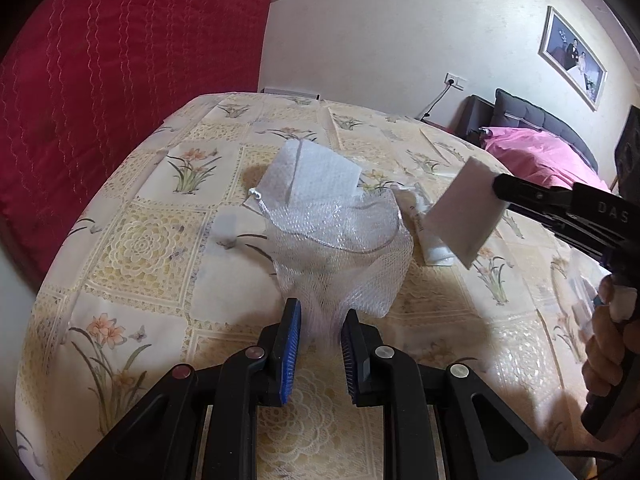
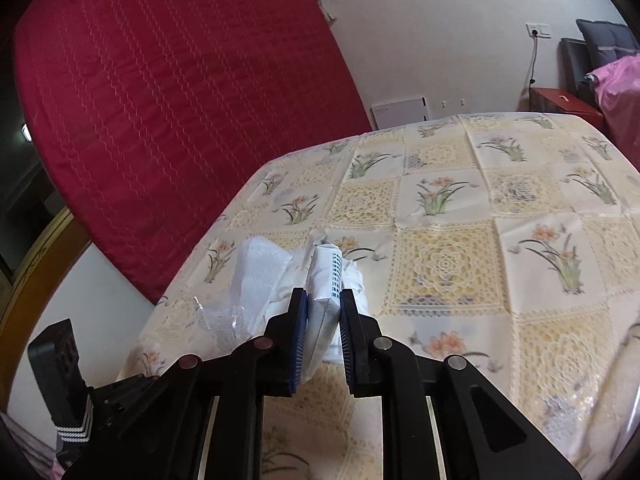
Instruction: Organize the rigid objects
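Note:
A white mesh bag (image 1: 340, 248) stands on the flowered tablecloth (image 1: 140, 240), its mouth open upward. My left gripper (image 1: 320, 344) is shut on the bag's near edge. A white packet (image 1: 316, 176) sticks up at the bag's far side. My right gripper (image 2: 323, 320) is shut on a flat white box (image 2: 326, 280) with blue print and holds it above the table; in the left wrist view that box (image 1: 464, 216) hangs just right of the bag's mouth. A white tube (image 1: 424, 224) lies on the cloth under it. The mesh bag (image 2: 256, 276) shows left of the box in the right wrist view.
A red quilted mattress (image 1: 100, 100) leans against the wall left of the table. A bed with a pink cover (image 1: 540, 156) stands at the far right. A clear plastic item (image 1: 580, 292) lies at the table's right edge. A white panel (image 2: 400, 112) stands behind the table.

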### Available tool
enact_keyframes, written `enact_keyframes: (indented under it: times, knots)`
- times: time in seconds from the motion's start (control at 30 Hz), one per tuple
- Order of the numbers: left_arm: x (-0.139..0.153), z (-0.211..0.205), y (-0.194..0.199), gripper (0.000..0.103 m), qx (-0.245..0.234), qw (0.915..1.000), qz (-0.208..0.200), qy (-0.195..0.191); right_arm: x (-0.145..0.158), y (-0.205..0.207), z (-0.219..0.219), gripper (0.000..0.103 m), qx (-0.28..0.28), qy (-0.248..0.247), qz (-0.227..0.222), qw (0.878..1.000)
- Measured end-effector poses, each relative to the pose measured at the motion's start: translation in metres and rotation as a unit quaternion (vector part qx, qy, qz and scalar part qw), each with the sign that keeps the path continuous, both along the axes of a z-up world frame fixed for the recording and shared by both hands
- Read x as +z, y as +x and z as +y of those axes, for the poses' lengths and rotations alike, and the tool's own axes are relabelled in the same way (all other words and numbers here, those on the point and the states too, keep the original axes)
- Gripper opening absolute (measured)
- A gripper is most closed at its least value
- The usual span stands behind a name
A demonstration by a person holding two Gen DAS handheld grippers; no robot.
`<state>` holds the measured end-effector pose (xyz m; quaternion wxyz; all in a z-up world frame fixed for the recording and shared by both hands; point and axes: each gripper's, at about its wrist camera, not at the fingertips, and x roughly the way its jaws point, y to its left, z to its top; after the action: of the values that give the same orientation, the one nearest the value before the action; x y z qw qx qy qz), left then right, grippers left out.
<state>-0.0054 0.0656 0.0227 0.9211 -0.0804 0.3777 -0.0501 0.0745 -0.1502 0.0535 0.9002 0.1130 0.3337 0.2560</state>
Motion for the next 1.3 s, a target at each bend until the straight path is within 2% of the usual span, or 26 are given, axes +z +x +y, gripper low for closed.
enact_keyframes:
  times: [0.57, 0.93, 1.0, 1.03, 1.07, 1.17, 1.23, 1.3]
  knots:
    - [0.017, -0.035, -0.004, 0.021, -0.031, 0.9994, -0.012, 0.007, 0.010, -0.039, -0.069, 0.017, -0.048, 0.026, -0.011, 0.998]
    - [0.021, -0.071, -0.002, 0.021, -0.061, 0.9977, -0.014, 0.027, 0.010, -0.062, -0.116, 0.017, -0.083, 0.035, -0.019, 0.996]
    - [0.018, -0.077, 0.000, 0.039, -0.063, 0.9975, -0.009, 0.032, 0.010, -0.065, -0.123, 0.017, -0.089, 0.038, -0.020, 0.995]
    - [0.017, -0.078, 0.001, 0.066, -0.058, 0.9976, -0.009, 0.037, 0.009, -0.067, -0.128, 0.017, -0.092, 0.040, -0.019, 0.995]
    - [0.016, -0.079, 0.001, 0.087, -0.048, 0.9977, -0.015, 0.046, 0.009, -0.068, -0.130, 0.017, -0.094, 0.040, -0.019, 0.995]
    - [0.016, -0.080, 0.002, 0.093, -0.031, 0.9958, -0.041, 0.075, 0.007, -0.072, -0.138, 0.017, -0.102, 0.039, -0.020, 0.994]
    - [0.013, -0.082, 0.009, 0.096, -0.029, 0.9945, -0.040, 0.093, 0.006, -0.074, -0.143, 0.017, -0.107, 0.040, -0.019, 0.993]
    - [0.009, -0.082, 0.018, 0.097, -0.031, 0.9947, -0.029, 0.094, 0.005, -0.075, -0.147, 0.017, -0.109, 0.042, -0.019, 0.993]
